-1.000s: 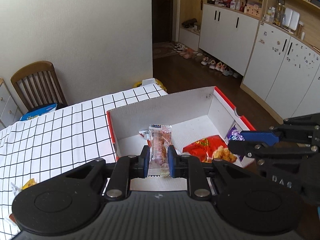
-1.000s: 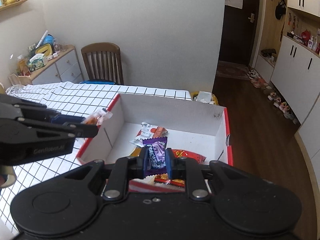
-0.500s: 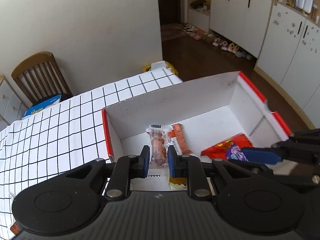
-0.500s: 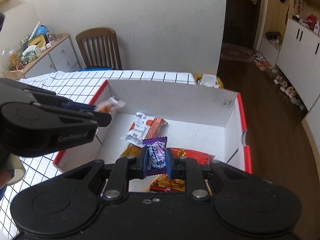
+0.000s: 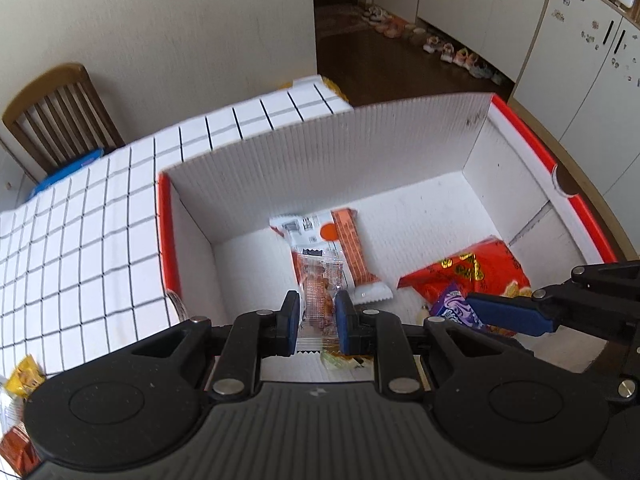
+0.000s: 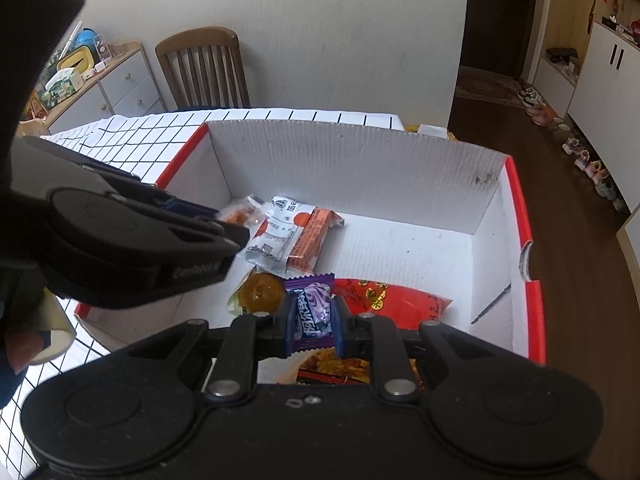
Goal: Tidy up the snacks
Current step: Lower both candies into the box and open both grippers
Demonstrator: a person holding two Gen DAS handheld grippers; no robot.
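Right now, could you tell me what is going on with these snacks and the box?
A person is sorting snacks into a white cardboard box with red edges, using a handheld gripper in each hand. The left gripper is shut on a clear packet with an orange snack, and the right gripper is shut on a purple candy wrapper. Both are held over the box, not yet released. Inside already lie a red bag, an orange-and-white packet and a round amber sweet.

Wooden chair [image 6: 202, 68] against pale wall [image 6: 320, 32]; white cabinets [image 5: 560, 40], dark floor [image 6: 520, 128].
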